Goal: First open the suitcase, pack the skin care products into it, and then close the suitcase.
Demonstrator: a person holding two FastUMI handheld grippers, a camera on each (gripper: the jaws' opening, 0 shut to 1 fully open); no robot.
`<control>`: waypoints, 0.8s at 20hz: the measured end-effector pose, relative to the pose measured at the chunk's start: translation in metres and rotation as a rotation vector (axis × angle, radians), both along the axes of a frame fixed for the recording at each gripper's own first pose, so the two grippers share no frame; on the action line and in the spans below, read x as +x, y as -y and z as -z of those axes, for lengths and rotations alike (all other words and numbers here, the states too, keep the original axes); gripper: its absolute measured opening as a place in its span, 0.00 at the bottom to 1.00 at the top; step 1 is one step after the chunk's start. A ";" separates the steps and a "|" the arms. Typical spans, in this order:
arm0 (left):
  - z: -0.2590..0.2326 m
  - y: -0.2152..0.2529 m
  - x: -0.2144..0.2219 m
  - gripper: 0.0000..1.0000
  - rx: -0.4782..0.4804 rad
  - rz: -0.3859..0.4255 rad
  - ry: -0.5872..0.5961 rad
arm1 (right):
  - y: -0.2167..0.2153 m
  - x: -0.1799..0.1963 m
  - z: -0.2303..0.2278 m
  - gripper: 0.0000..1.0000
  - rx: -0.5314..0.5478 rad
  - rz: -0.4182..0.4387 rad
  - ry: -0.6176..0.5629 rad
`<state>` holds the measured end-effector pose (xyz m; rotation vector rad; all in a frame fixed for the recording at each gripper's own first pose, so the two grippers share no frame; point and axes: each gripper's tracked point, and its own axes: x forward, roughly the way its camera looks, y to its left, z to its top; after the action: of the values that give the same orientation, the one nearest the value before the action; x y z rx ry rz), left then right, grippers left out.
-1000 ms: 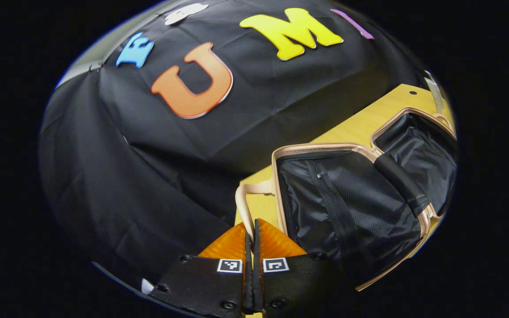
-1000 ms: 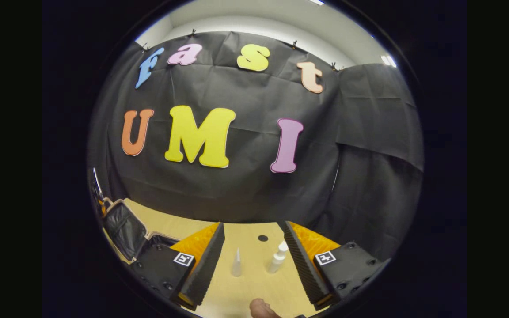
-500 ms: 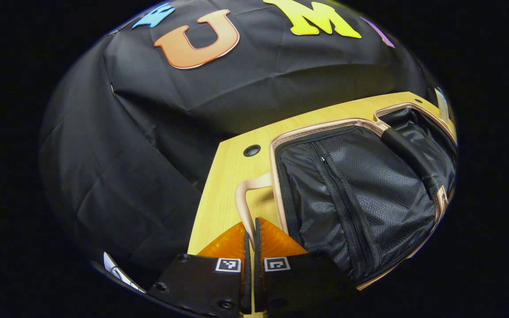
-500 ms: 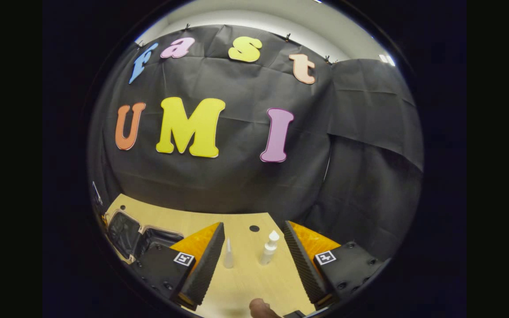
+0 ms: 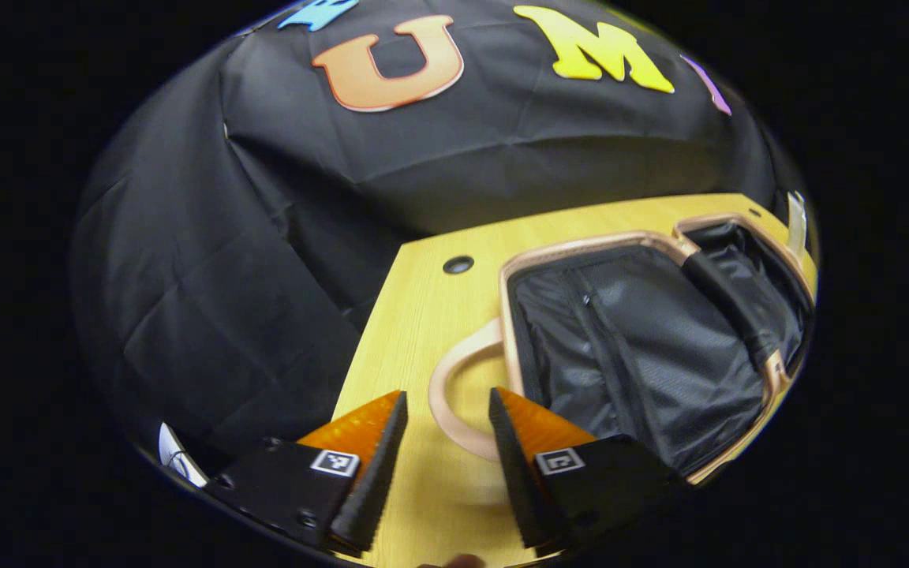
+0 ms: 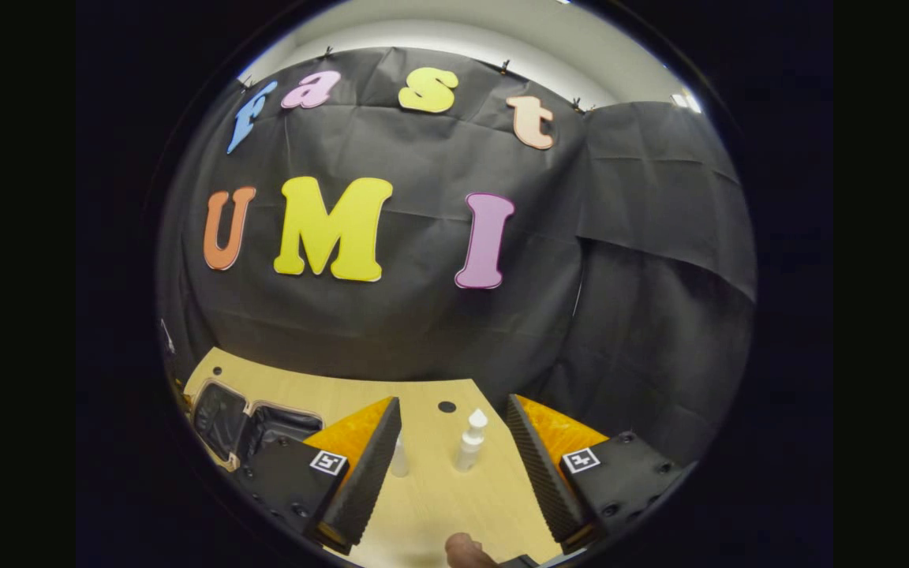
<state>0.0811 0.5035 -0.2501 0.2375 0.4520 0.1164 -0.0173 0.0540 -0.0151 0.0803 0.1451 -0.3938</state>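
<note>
The suitcase (image 5: pixel 644 347) lies flat and open on the wooden table (image 5: pixel 415 315), showing its black lining and beige rim. Its beige handle (image 5: pixel 454 394) curves out on the left side. In the left gripper view my left gripper (image 5: pixel 443 450) stands open with the handle's loop lying between and just ahead of the fingers. In the right gripper view my right gripper (image 6: pixel 454 457) is open above the table. A white pump bottle (image 6: pixel 470 440) stands upright between its fingers, farther off. A slim pointed bottle (image 6: pixel 400 460) stands beside the left finger, partly hidden by it. The suitcase (image 6: pixel 241 426) shows at the left.
Black cloth walls close off the table at the back and on both sides. A round cable hole (image 5: pixel 458 264) sits near the table's far left corner, another cable hole (image 6: pixel 447 407) behind the bottles. A fingertip (image 6: pixel 462 548) shows at the bottom edge.
My left gripper has opened and let go of the suitcase handle, which now lies flat on the table. The right gripper view has drifted slightly; the bottles sit a little more to the left.
</note>
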 end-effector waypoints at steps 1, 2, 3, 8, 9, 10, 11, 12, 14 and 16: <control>-0.012 0.009 -0.005 0.75 0.002 0.004 0.020 | 0.002 -0.001 0.004 0.80 -0.005 -0.003 -0.001; -0.022 0.020 -0.010 0.94 0.002 0.015 0.032 | 0.005 0.000 0.009 0.80 -0.012 -0.011 -0.004; -0.033 0.033 -0.014 0.94 0.005 0.021 0.050 | 0.007 0.001 0.014 0.80 -0.022 -0.020 -0.009; -0.066 0.166 -0.033 0.96 -0.057 0.112 0.072 | 0.028 0.008 0.039 0.81 -0.063 -0.098 -0.022; -0.068 0.196 -0.034 0.96 -0.077 0.140 0.070 | 0.032 0.010 0.044 0.81 -0.076 -0.113 -0.026; -0.068 0.225 -0.034 0.96 -0.094 0.162 0.068 | 0.037 0.011 0.050 0.80 -0.083 -0.127 -0.034; -0.067 0.255 -0.036 0.96 -0.117 0.189 0.057 | 0.042 0.012 0.056 0.81 -0.089 -0.141 -0.038; -0.065 0.285 -0.037 0.97 -0.137 0.215 0.050 | 0.047 0.013 0.061 0.80 -0.089 -0.153 -0.044; -0.060 0.345 -0.034 0.97 -0.169 0.274 0.032 | 0.060 0.015 0.073 0.80 -0.082 -0.173 -0.058; -0.054 0.413 -0.033 0.97 -0.205 0.348 0.000 | 0.081 0.019 0.087 0.81 -0.071 -0.180 -0.080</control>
<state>0.0482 0.0907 -0.1960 0.1116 0.4130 -0.2691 0.0019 -0.0271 -0.1021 -0.0186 0.2152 -0.2218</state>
